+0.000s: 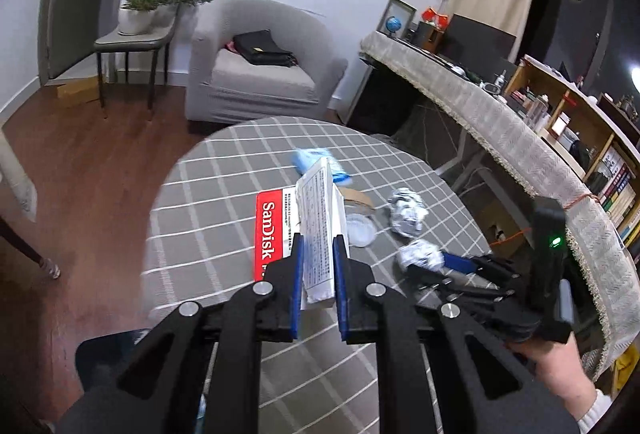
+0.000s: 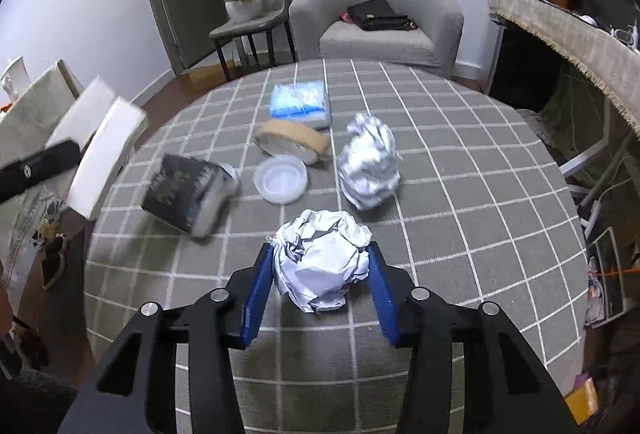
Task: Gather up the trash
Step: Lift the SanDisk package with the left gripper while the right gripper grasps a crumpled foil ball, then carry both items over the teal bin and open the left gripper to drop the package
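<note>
My left gripper (image 1: 319, 240) is shut on a long white printed box (image 1: 320, 218), held tilted above the grey checked table (image 1: 224, 162). In the right wrist view that box (image 2: 104, 154) hangs past the table's left edge. My right gripper (image 2: 320, 248) has both blue pads against a crumpled white paper ball (image 2: 320, 266) resting on the table. A second paper ball (image 2: 370, 166) lies just beyond it. Further off lie a clear plastic lid (image 2: 281, 180), a tape roll (image 2: 294, 140), a blue tissue pack (image 2: 300, 100) and a dark packet (image 2: 188, 190). A red SanDisk package (image 1: 272, 234) shows under the box.
A grey armchair (image 2: 376, 22) with a black bag stands behind the table, and a chair with potted plants (image 2: 256, 0) is to its left. A cloth-covered desk (image 1: 500, 122) and a bookshelf (image 1: 592, 138) run along the right. Wooden floor surrounds the table.
</note>
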Tool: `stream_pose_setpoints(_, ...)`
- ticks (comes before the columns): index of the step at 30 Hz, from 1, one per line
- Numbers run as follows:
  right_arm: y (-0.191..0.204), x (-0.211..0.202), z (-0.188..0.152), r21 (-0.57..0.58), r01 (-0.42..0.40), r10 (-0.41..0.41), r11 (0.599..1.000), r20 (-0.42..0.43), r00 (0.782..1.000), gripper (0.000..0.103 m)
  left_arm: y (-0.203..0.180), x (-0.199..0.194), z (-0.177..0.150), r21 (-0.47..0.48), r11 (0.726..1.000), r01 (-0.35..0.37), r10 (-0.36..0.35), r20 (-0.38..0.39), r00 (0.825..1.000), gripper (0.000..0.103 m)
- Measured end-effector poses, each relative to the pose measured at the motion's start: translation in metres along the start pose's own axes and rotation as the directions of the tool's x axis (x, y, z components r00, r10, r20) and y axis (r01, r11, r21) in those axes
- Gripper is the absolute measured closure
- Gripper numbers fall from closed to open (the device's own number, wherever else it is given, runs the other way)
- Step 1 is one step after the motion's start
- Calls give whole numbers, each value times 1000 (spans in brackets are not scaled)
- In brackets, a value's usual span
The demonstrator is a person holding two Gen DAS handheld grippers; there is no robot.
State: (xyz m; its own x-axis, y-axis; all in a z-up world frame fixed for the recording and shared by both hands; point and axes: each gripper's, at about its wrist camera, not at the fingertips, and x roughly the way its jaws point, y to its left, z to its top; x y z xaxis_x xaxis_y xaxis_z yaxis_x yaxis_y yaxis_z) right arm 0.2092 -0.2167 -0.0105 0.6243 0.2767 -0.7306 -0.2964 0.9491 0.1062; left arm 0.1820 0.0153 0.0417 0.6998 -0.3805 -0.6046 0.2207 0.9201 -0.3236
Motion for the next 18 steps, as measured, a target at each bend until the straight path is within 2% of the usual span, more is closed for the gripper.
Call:
stream_pose_setpoints(11,59,-10,21,-65,-94,97,993,52,994,56,62,-40,-16,-70,993,-92,93,15,996,88)
stream_pose_setpoints(18,109,-12,28,-130,-165,174,978,60,983,56,101,-56,-39,-101,980,-169,166,-32,986,88)
